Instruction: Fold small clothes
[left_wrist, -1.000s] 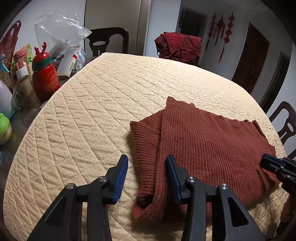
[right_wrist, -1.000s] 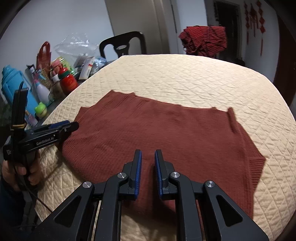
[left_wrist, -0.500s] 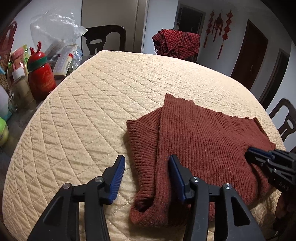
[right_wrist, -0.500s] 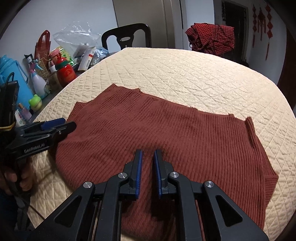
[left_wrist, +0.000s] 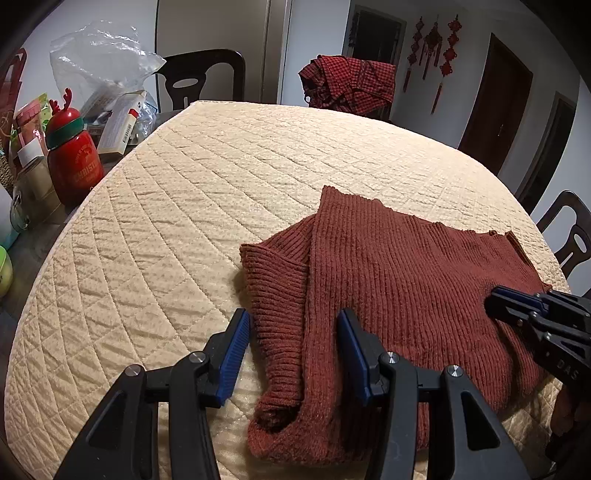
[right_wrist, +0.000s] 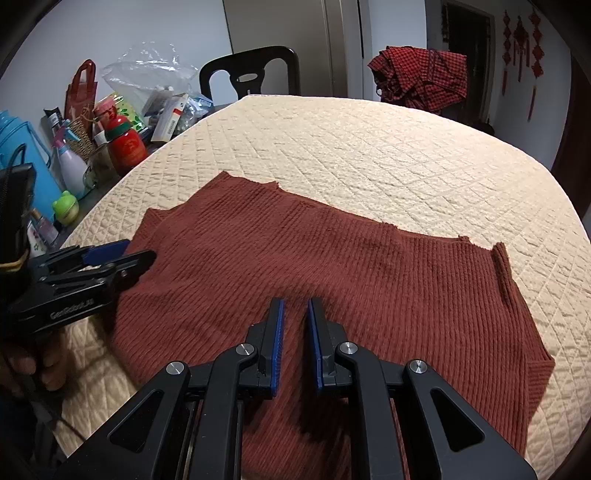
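The red-brown sweater (left_wrist: 406, 295) lies flat on the quilted desk (left_wrist: 221, 184), the left gripper (left_wrist: 293, 354) spread wide over its sleeve, the right gripper (right_wrist: 295, 343) slightly apart, holding nothing.

We saw wide bare quilted tabletop (left_wrist: 229, 177) beyond and to the left of the rust sweater (left_wrist: 406, 280), open for either claw to pass. The left claw (left_wrist: 295, 354) stood spread over the sweater's folded sleeve edge, while the right claw (right_wrist: 295, 343) hung low over the knit with its jaws nearly closed and only a narrow gap between them. Along the left rim, clutter crowded the way: a red bottle (left_wrist: 74, 166), a plastic bag (left_wrist: 103, 66), a blue jug (right_wrist: 22, 162). Dark chairs (left_wrist: 203, 79) ringed the far edge, one draped with a checked cloth (left_wrist: 347, 86).
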